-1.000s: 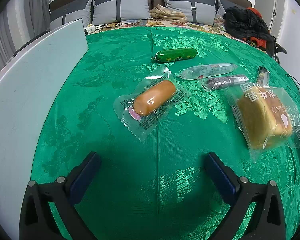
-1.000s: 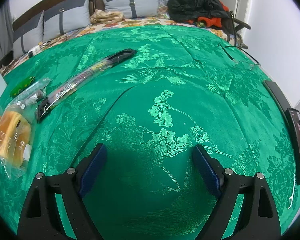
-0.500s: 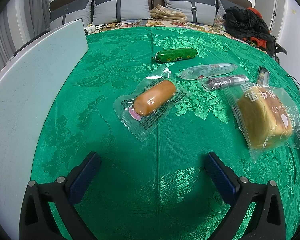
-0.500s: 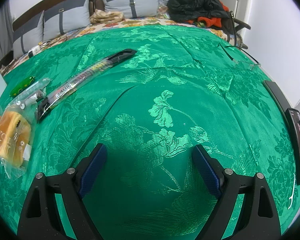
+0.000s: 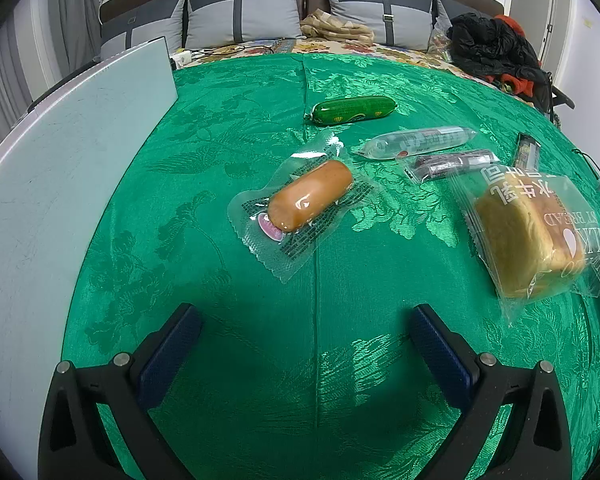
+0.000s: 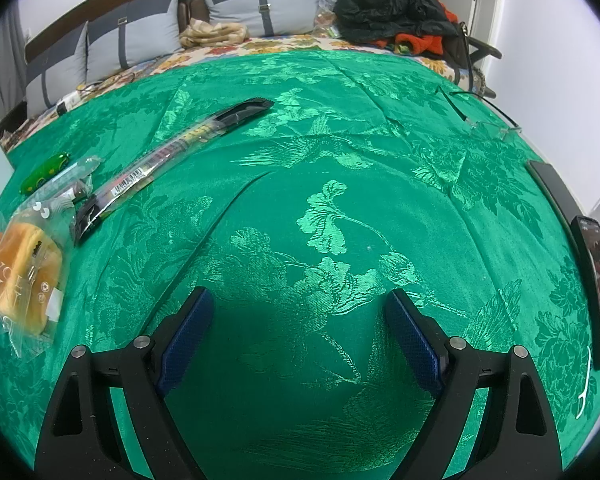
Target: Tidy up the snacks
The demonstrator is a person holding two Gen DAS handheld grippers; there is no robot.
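Snacks lie on a green cloth. In the left wrist view a sealed sausage bun (image 5: 310,196) lies ahead, a green sausage (image 5: 354,109) beyond it, a clear tube snack (image 5: 418,142) and a dark bar (image 5: 452,164) to the right, and a bagged bread loaf (image 5: 528,232) at far right. My left gripper (image 5: 306,344) is open and empty, short of the bun. In the right wrist view a long thin snack pack (image 6: 172,152) lies at left, with the bread loaf (image 6: 24,276) nearer. My right gripper (image 6: 298,328) is open and empty over bare cloth.
A pale flat board (image 5: 60,168) borders the cloth on the left. A phone (image 6: 598,288) and a dark flat device (image 6: 552,184) lie at the right edge, with glasses (image 6: 488,118) farther back. Pillows and a heap of clothes (image 6: 392,12) lie behind.
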